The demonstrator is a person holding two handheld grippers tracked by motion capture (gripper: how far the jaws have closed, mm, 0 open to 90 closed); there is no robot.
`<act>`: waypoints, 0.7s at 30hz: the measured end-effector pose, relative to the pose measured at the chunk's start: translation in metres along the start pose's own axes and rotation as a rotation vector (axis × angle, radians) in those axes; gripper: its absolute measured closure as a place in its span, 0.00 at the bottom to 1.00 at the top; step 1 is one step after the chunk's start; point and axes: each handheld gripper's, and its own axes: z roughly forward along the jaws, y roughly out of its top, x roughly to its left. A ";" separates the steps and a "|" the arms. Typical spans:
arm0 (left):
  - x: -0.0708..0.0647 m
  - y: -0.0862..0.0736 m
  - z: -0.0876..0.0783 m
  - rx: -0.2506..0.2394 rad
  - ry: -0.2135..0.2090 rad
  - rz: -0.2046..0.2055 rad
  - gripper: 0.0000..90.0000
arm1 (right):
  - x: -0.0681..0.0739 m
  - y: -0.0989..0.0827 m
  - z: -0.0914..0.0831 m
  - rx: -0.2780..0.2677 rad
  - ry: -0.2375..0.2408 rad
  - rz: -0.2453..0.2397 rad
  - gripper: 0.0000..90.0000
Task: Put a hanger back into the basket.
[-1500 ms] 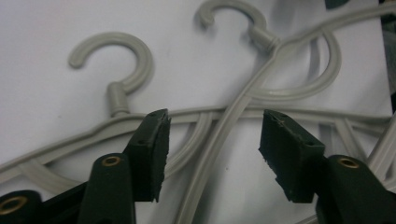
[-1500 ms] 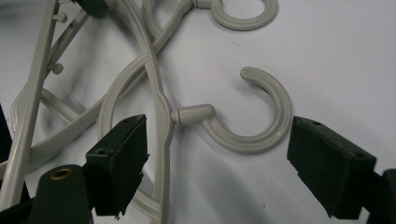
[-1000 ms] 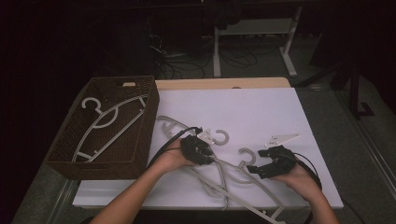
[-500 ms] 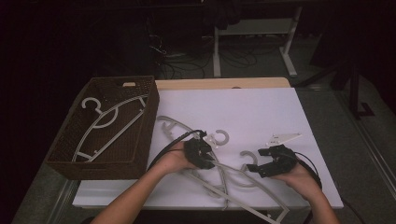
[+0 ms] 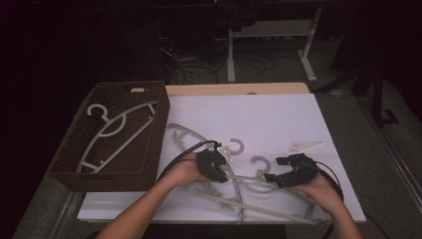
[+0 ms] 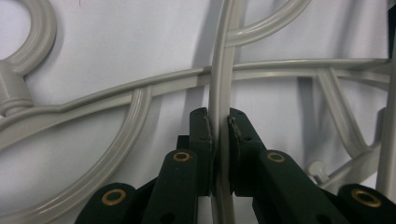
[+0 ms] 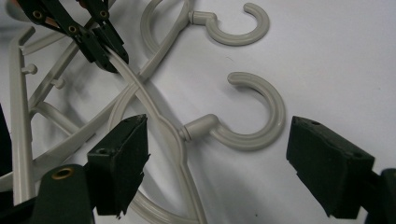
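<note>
Hanger [image 6: 219, 88] arm clamped between left tool [image 6: 220, 122] pads; right tool [image 7: 217, 158] wide, straddling its hook

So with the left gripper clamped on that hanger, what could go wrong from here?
1. The left gripper has just closed on a thin arm of one hanger that crosses the other hanger; lifting may drag both.
2. The grip sits off to one side of the hanger, so it may swing or twist in the jaws.
3. The right gripper is open around the hook, holding nothing; the hanger has no second support if it slips.
</note>
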 end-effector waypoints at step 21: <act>0.024 -0.016 -0.079 -0.131 0.204 -0.213 0.91 | -0.016 0.018 -0.039 -0.137 -0.073 0.037 0.20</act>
